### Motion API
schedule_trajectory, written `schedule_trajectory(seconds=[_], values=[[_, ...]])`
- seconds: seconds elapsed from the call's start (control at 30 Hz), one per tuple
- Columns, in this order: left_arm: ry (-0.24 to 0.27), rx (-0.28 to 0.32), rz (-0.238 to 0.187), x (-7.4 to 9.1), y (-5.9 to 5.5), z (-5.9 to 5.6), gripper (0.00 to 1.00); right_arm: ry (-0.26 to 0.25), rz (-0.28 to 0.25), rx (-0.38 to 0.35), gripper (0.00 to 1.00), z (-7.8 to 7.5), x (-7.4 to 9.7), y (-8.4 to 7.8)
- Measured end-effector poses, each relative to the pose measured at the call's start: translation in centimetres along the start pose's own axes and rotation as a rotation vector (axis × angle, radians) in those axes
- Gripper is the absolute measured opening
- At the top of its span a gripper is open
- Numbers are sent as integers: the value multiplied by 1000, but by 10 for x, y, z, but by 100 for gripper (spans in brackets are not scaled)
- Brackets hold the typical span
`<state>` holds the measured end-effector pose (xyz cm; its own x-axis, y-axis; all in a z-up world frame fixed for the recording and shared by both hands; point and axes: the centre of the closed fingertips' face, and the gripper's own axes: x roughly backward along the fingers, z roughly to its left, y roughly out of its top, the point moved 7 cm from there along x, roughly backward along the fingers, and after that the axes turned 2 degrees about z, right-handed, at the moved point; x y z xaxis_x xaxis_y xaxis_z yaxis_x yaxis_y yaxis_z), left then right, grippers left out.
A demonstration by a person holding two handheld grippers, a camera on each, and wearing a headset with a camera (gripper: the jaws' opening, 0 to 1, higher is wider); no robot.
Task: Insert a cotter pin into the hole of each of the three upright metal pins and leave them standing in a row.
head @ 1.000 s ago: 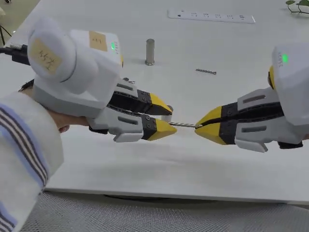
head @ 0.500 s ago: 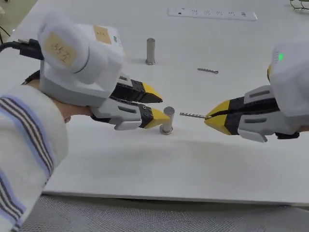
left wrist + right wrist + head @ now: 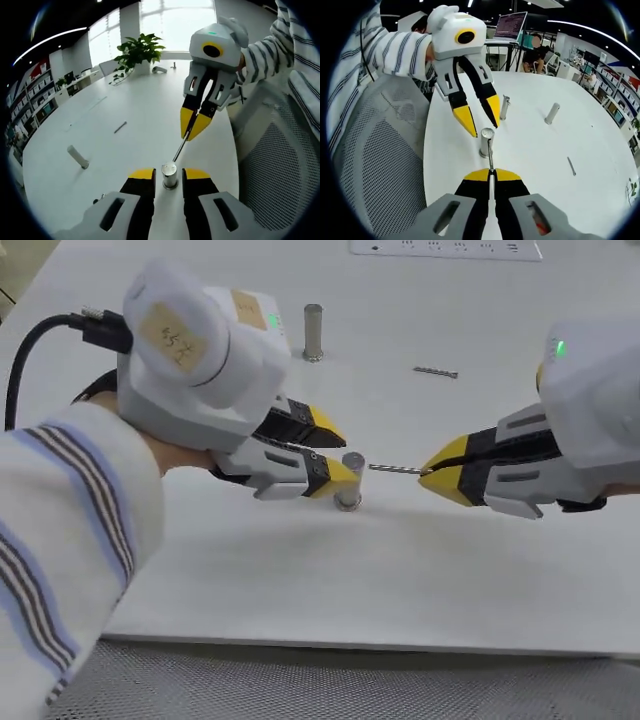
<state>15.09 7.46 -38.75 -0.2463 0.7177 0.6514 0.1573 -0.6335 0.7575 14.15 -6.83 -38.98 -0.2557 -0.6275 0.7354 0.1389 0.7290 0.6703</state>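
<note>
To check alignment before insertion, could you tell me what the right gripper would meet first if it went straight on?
The right gripper's cotter pin leads; its tip would likely meet the upright metal pin between the left gripper's open jaws. Whether it lines up exactly is unclear.

White left gripper (image 3: pixel 341 453) and right gripper (image 3: pixel 431 471) have black jaws, yellow tips, green lights; black cable (image 3: pixel 92 326); striped sleeve (image 3: pixel 60 540)
</note>
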Motion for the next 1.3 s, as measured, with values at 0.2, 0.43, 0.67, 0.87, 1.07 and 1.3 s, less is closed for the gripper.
schedule_trajectory(seconds=[0.2, 0.43, 0.67, 0.87, 1.07, 1.3], values=[[-11, -13, 17, -3, -1, 0, 16, 7, -1, 4, 0, -2, -4, 0], [-17, -11, 9, -5, 1, 2, 10, 14, -3, 9, 0, -5, -6, 0], [-28, 5, 18, -6, 0, 4, 10, 24, -15, 11, 0, -4, -5, 2], [-30, -16, 21, -7, 0, 4, 10, 26, -21, 15, 0, -4, -7, 3], [-33, 13, 20, -8, 0, 6, 9, 20, -8, 19, 0, -7, -15, 4], [-29, 33, 18, -8, 0, 5, 9, 30, -26, 1, 0, -8, -24, 7]])
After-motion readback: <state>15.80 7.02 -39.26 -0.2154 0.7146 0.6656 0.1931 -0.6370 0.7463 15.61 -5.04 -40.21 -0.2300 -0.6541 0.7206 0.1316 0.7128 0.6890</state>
